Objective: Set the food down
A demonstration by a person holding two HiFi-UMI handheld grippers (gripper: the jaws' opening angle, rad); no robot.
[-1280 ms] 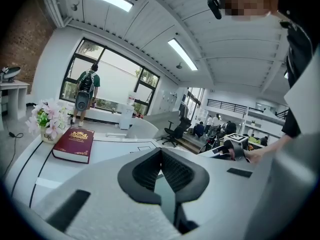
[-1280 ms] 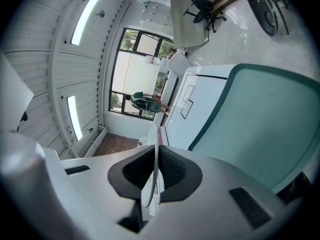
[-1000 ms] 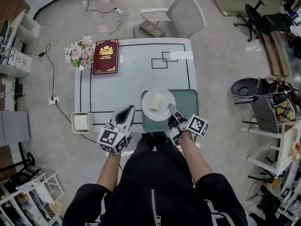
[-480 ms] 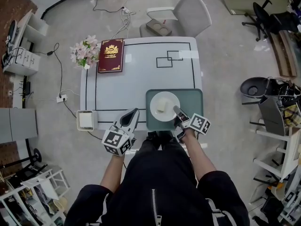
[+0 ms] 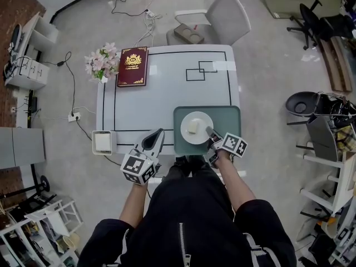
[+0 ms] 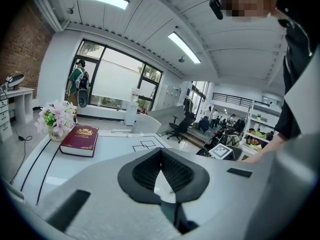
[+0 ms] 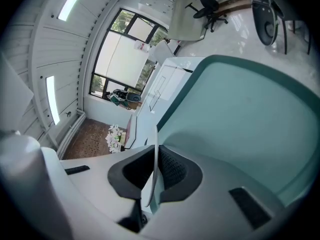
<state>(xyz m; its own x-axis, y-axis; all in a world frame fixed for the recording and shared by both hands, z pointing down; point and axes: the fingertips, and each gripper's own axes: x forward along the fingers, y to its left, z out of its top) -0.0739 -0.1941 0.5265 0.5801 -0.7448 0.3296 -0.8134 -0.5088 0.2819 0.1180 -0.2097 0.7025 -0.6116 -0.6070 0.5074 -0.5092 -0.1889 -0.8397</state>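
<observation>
A white plate carrying a pale block of food is low over the green tray at the near edge of the white table. Whether plate and tray touch I cannot tell. My right gripper is shut on the plate's near-right rim. In the right gripper view that rim shows as a thin white edge pinched between the pads of the right gripper, with the tray just beyond. My left gripper hovers at the table's near edge, left of the tray. The left gripper is shut and holds nothing.
A dark red book and a pot of pink flowers occupy the far left corner. A small white box hangs at the table's near left side. A grey chair stands beyond the far edge. Black rectangles mark the tabletop.
My right gripper has sunk with the plate, which now looks smaller and sits lower over the tray. The left gripper has stayed in place.
</observation>
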